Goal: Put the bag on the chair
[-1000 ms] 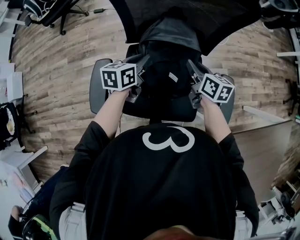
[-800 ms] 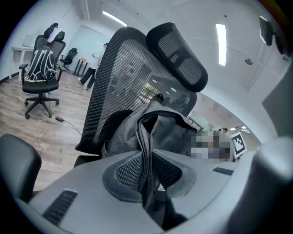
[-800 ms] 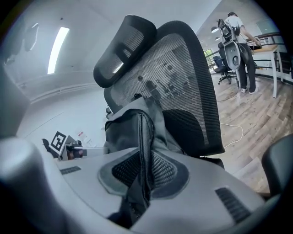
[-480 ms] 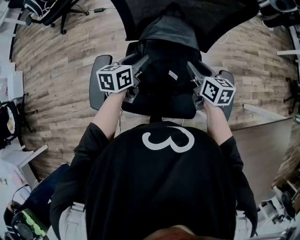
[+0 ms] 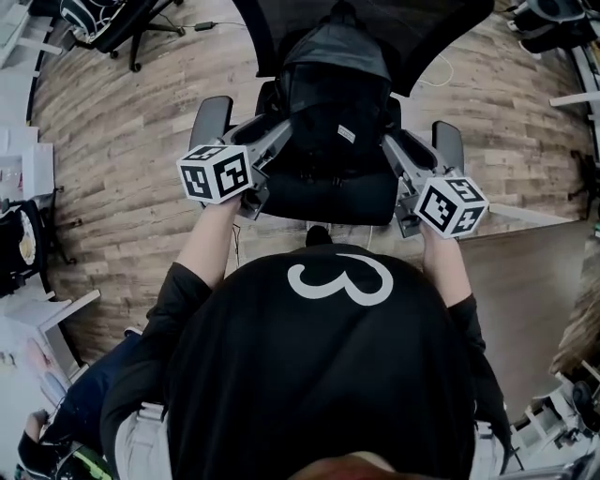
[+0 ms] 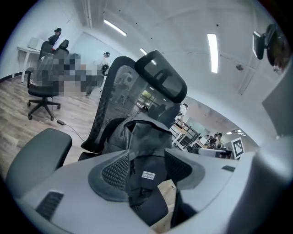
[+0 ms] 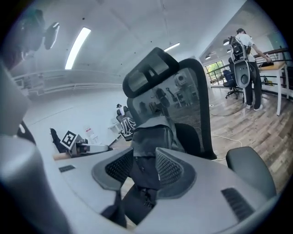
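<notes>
A black and grey backpack (image 5: 334, 98) stands upright on the seat (image 5: 328, 195) of a black office chair, leaning on its mesh backrest (image 6: 114, 87). My left gripper (image 5: 277, 131) is just off the bag's left side. My right gripper (image 5: 390, 142) is off its right side. Both have just been opening and now stand open, pads clear of the fabric. In the left gripper view the bag (image 6: 145, 137) shows beyond the gap of the left gripper (image 6: 147, 171). In the right gripper view the bag (image 7: 153, 132) likewise stands past the right gripper (image 7: 143, 169).
The chair's armrests (image 5: 211, 117) (image 5: 447, 142) flank the seat, just outside my grippers. Another office chair (image 5: 112, 19) is at the far left on the wood floor. A brown desk top (image 5: 525, 281) lies to my right. A person (image 7: 247, 68) stands by a desk far off.
Both grippers have opened, let go of the backpack, and drawn back and outward from its sides. The backpack stays on the seat.
</notes>
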A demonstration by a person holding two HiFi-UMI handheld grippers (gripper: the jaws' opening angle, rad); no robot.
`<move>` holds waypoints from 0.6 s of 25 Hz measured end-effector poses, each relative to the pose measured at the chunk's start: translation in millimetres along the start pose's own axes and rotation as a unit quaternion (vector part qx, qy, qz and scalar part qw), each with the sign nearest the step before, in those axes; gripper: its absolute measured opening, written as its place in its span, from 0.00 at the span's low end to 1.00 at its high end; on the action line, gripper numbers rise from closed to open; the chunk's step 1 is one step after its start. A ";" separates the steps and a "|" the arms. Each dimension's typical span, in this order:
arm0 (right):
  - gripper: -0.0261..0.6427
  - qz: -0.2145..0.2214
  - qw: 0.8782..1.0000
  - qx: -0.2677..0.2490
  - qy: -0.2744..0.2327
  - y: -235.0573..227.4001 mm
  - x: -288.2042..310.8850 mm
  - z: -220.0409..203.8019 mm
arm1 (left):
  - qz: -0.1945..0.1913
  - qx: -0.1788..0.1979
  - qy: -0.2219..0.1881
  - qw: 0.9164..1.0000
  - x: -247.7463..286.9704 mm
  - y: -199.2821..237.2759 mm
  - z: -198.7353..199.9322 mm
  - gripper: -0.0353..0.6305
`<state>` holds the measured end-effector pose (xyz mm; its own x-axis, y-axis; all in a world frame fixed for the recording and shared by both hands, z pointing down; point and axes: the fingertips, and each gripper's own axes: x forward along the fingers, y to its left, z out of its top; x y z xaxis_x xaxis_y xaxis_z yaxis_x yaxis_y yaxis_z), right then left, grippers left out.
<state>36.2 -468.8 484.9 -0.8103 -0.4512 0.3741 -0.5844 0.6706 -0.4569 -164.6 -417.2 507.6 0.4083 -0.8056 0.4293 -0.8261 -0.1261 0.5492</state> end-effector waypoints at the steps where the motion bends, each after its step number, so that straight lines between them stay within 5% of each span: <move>1: 0.29 0.008 1.000 -0.001 -0.007 8.8 -9.5 3.1 | -0.005 0.002 -0.001 1.000 -8.7 -7.1 0.8 0.40; 10: 0.14 0.061 0.997 -0.025 -0.037 112.4 -77.1 -18.4 | -0.076 0.089 0.020 0.993 -96.7 -100.3 -22.6 0.40; 15: 0.10 0.079 0.995 -0.024 -0.057 169.8 -119.1 -40.0 | -0.123 0.107 0.007 0.987 -149.7 -151.7 -43.5 0.33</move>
<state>35.3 -277.6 395.1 -0.8929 -0.4006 0.2058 -0.4495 0.7645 -0.4621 -83.6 -252.3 391.3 0.6105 -0.7273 0.3136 -0.7640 -0.4365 0.4751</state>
